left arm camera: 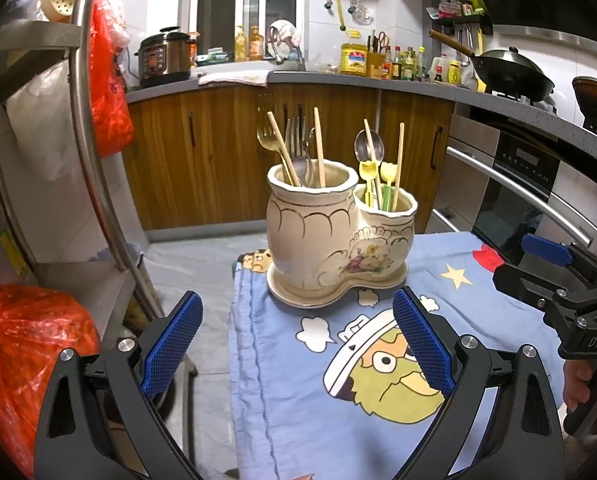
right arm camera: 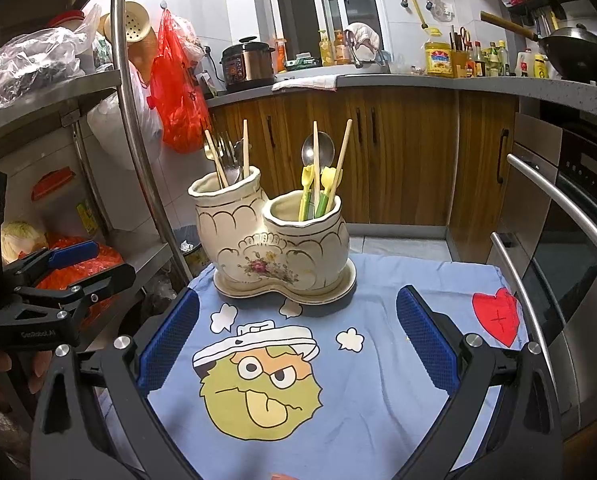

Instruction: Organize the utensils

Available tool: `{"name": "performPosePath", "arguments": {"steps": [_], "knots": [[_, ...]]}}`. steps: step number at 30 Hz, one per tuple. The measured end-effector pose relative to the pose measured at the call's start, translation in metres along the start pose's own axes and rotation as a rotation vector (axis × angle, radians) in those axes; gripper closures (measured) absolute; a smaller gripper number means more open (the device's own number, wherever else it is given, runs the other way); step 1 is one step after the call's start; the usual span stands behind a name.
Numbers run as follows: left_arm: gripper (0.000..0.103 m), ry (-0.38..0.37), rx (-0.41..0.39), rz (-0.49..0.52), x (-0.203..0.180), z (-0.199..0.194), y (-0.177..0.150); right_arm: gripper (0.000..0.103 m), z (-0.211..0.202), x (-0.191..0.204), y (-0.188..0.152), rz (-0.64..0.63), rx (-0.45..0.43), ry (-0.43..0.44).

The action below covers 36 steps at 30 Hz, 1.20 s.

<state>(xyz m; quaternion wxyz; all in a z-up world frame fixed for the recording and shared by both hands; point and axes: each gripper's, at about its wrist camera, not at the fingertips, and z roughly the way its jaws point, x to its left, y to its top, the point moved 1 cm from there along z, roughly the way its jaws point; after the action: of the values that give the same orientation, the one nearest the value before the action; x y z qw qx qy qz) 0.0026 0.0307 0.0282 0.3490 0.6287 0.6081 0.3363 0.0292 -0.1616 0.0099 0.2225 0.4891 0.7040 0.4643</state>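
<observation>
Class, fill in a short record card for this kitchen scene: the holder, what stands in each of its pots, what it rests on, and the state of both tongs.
holder: cream ceramic double pot on its matching saucer
taller pot: forks, wooden chopsticks
shorter pot: metal spoon, yellow-green plastic utensils, chopsticks
surface: blue cartoon cloth
left tongs: open, empty, short of the holder
right tongs: open, empty, short of the holder

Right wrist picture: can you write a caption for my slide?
Open right claw hovers over a cartoon cloth, facing a two-pot ceramic utensil holder of chopsticks, forks and spoons.
</observation>
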Motion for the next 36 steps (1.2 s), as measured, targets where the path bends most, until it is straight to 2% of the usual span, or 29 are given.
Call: {"name": "performPosePath", "arguments": {"steps": [36], "knots": [[0.008,-0.015,0.005,0.011,-0.0054,0.0012,0.0050,0.006,0.0006,0.0011,0.0027,-0.004,0.007,-0.004]]}}
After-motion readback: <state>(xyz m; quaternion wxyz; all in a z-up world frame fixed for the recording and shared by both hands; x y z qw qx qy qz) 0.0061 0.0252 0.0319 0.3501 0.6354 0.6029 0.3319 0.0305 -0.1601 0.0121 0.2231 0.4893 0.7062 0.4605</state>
